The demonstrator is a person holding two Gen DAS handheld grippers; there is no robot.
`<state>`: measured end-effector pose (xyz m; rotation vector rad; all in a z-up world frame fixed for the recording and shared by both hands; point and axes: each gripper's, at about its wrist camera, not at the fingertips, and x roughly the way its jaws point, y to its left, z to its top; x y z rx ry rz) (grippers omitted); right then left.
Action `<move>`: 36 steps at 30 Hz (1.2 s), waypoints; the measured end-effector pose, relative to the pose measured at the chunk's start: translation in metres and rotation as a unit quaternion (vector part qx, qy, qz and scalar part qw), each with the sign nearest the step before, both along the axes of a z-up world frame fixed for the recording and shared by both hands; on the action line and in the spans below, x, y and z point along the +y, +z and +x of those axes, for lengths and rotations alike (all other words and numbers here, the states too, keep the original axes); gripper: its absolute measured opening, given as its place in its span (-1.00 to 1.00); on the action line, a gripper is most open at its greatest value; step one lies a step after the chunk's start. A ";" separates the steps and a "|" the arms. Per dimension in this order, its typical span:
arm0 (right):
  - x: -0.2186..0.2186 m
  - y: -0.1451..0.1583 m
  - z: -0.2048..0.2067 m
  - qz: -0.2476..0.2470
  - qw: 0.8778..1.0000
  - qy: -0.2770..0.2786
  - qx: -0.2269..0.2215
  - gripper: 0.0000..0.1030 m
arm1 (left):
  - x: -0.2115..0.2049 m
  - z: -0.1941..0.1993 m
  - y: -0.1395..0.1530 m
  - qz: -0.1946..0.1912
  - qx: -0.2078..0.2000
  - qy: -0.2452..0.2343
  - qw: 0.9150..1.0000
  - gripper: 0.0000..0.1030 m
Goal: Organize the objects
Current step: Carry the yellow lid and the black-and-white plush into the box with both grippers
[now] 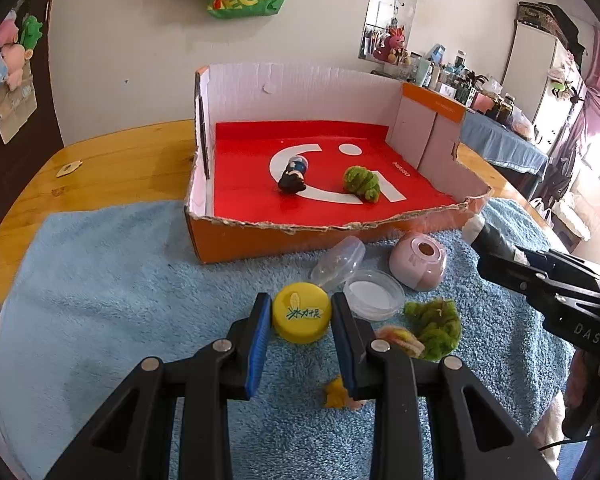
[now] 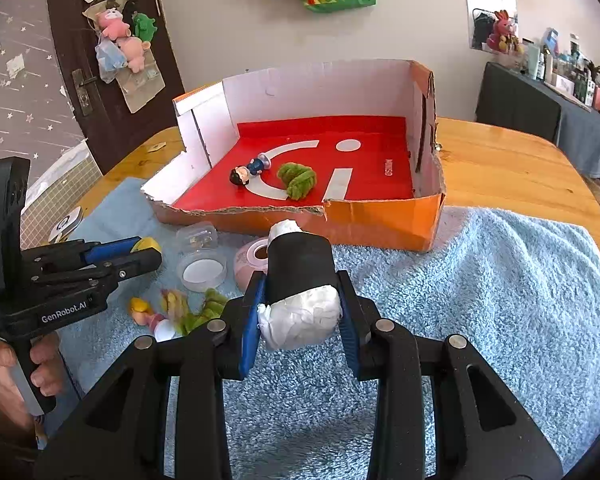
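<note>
Left tool (image 1: 296,316) clamped on yellow cap (image 1: 302,313), pads narrow, pressing both sides of it, low over the blue towel (image 1: 100,280). Right tool (image 2: 302,312) closed on a black roll with white wadded ends (image 2: 300,280), pads squeezing the near white end, the roll sticking out forward past the fingertips.

Just beyond the left tool: clear lidded dish (image 1: 374,294), clear capsule (image 1: 338,258), pink round case (image 1: 418,266). To its right, green fuzzy clump (image 1: 434,326) and a small food toy (image 1: 400,340); under its pads a yellow-haired figure (image 1: 338,394).

Further ahead of both tools the orange cardboard box (image 2: 380,222) on the wooden tabletop (image 2: 500,160), red floor inside, already holding a small doll (image 2: 248,170) and a green fuzzy piece (image 2: 298,180).

Risks, my read: the roll is held only by its soft end, so it could sag or slip out on the way. The torn front wall could catch either load if carried too low. The cap is thin and slick and may pop out if tilted. The tools sit close together and could collide heading for the same box.
</note>
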<state>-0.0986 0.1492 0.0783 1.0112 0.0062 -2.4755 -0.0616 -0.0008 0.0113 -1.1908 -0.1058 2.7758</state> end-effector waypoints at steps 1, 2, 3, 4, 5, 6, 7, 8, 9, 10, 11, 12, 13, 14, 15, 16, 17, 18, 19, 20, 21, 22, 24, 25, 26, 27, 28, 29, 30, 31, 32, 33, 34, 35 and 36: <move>0.000 -0.001 0.000 0.000 1.000 0.001 -0.001 -0.37 | -0.001 0.000 0.000 0.001 -0.001 0.001 1.000 -0.38; 0.000 -0.001 0.000 0.000 1.000 0.001 -0.003 -0.37 | -0.001 0.000 0.000 0.000 -0.002 0.001 1.000 -0.38; 0.000 -0.002 0.000 0.000 1.000 0.002 -0.004 -0.37 | -0.001 -0.001 0.000 -0.001 -0.003 0.001 1.000 -0.38; 0.000 -0.002 0.000 0.001 1.000 0.002 -0.005 -0.37 | 0.000 -0.001 -0.001 -0.003 -0.003 0.001 1.000 -0.38; -0.001 -0.003 0.000 0.002 1.000 0.003 -0.007 -0.37 | 0.000 -0.001 -0.001 -0.005 -0.004 0.002 1.000 -0.38; -0.001 -0.004 0.000 0.002 1.000 0.004 -0.007 -0.37 | 0.001 -0.001 -0.001 -0.007 -0.005 0.002 1.000 -0.38; -0.001 -0.004 0.000 0.003 1.000 0.004 -0.008 -0.37 | 0.000 -0.001 -0.001 -0.008 -0.005 0.003 1.000 -0.38; -0.001 -0.005 -0.001 0.004 1.000 0.004 -0.010 -0.37 | 0.000 -0.002 -0.001 -0.008 -0.006 0.003 1.000 -0.38; -0.001 -0.006 -0.001 0.005 1.000 0.004 -0.011 -0.37 | -0.001 -0.002 0.000 -0.013 -0.004 0.008 1.000 -0.38; -0.001 -0.007 -0.002 0.006 1.000 0.003 -0.014 -0.37 | -0.001 -0.001 0.000 -0.022 -0.001 0.014 1.000 -0.38; 0.000 -0.009 -0.002 0.007 1.000 0.003 -0.016 -0.37 | -0.003 -0.001 0.002 -0.035 0.005 0.024 0.999 -0.38; 0.000 -0.011 -0.003 0.007 1.000 0.002 -0.019 -0.37 | -0.005 -0.001 0.004 -0.037 0.008 0.028 0.999 -0.38; 0.001 -0.012 -0.003 0.007 1.000 0.001 -0.021 -0.37 | -0.010 -0.001 0.006 -0.030 0.008 0.031 0.999 -0.38; 0.002 -0.013 -0.004 0.006 1.000 0.000 -0.023 -0.37 | -0.014 -0.001 0.007 -0.024 0.008 0.032 0.999 -0.38; 0.001 -0.014 -0.004 0.005 1.000 0.000 -0.024 -0.37 | -0.017 -0.002 0.008 -0.022 0.009 0.034 0.999 -0.38; 0.001 -0.014 -0.004 0.004 1.000 0.001 -0.024 -0.37 | -0.019 -0.002 0.009 -0.023 0.010 0.038 0.999 -0.38; 0.001 -0.012 -0.003 0.004 1.000 0.002 -0.021 -0.37 | -0.020 -0.002 0.010 -0.024 0.012 0.040 0.999 -0.38; 0.000 -0.011 -0.003 0.005 1.000 0.003 -0.019 -0.37 | -0.020 -0.002 0.011 -0.022 0.014 0.039 0.999 -0.38; -0.001 -0.010 -0.003 0.006 1.000 0.004 -0.017 -0.37 | -0.021 -0.002 0.012 -0.019 0.014 0.038 0.999 -0.38; -0.001 -0.008 -0.002 0.006 1.000 0.005 -0.014 -0.37 | -0.020 -0.002 0.012 -0.016 0.015 0.035 0.999 -0.38; -0.002 -0.006 -0.002 0.006 1.000 0.005 -0.012 -0.37 | -0.019 -0.003 0.013 -0.014 0.016 0.033 0.999 -0.38; -0.002 -0.005 -0.002 0.006 1.000 0.005 -0.011 -0.37 | -0.018 -0.003 0.013 -0.014 0.017 0.030 0.999 -0.38; -0.002 -0.004 -0.002 0.006 1.000 0.005 -0.009 -0.37 | -0.016 -0.003 0.014 -0.014 0.018 0.027 0.999 -0.38; -0.002 -0.004 -0.002 0.005 1.000 0.005 -0.009 -0.37 | -0.014 -0.004 0.013 -0.013 0.017 0.024 0.999 -0.38; -0.002 -0.003 -0.002 0.005 1.000 0.006 -0.009 -0.37 | -0.014 -0.004 0.014 -0.013 0.017 0.023 1.000 -0.38; -0.002 -0.003 -0.003 0.004 1.000 0.007 -0.010 -0.37 | -0.013 -0.004 0.014 -0.012 0.017 0.022 1.000 -0.38; -0.002 -0.002 -0.002 0.002 1.000 0.008 -0.010 -0.37 | -0.013 -0.005 0.014 -0.012 0.017 0.022 1.000 -0.38; -0.002 -0.001 -0.003 -0.001 1.000 0.009 -0.010 -0.37 | -0.013 -0.005 0.015 -0.010 0.018 0.021 1.000 -0.38; -0.002 0.000 -0.002 -0.004 1.000 0.011 -0.010 -0.37 | -0.014 -0.005 0.016 -0.008 0.019 0.020 1.000 -0.38; -0.002 0.002 -0.002 -0.007 1.000 0.013 -0.009 -0.37 | -0.013 -0.006 0.018 -0.006 0.021 0.018 1.000 -0.38; -0.003 0.004 -0.002 -0.009 1.000 0.015 -0.006 -0.37 | -0.013 -0.007 0.020 -0.005 0.023 0.016 1.000 -0.38; -0.004 0.007 -0.003 -0.009 1.000 0.016 -0.003 -0.37 | -0.012 -0.008 0.021 -0.004 0.025 0.015 1.000 -0.38; -0.004 0.009 -0.003 -0.008 1.000 0.017 0.000 -0.37 | -0.011 -0.009 0.023 -0.004 0.026 0.014 1.000 -0.38; -0.005 0.011 -0.003 -0.008 1.000 0.017 0.003 -0.37 | -0.010 -0.011 0.024 -0.003 0.028 0.013 1.000 -0.38; -0.006 0.013 -0.004 -0.008 1.000 0.018 0.005 -0.37 | -0.009 -0.012 0.025 -0.001 0.029 0.010 1.000 -0.38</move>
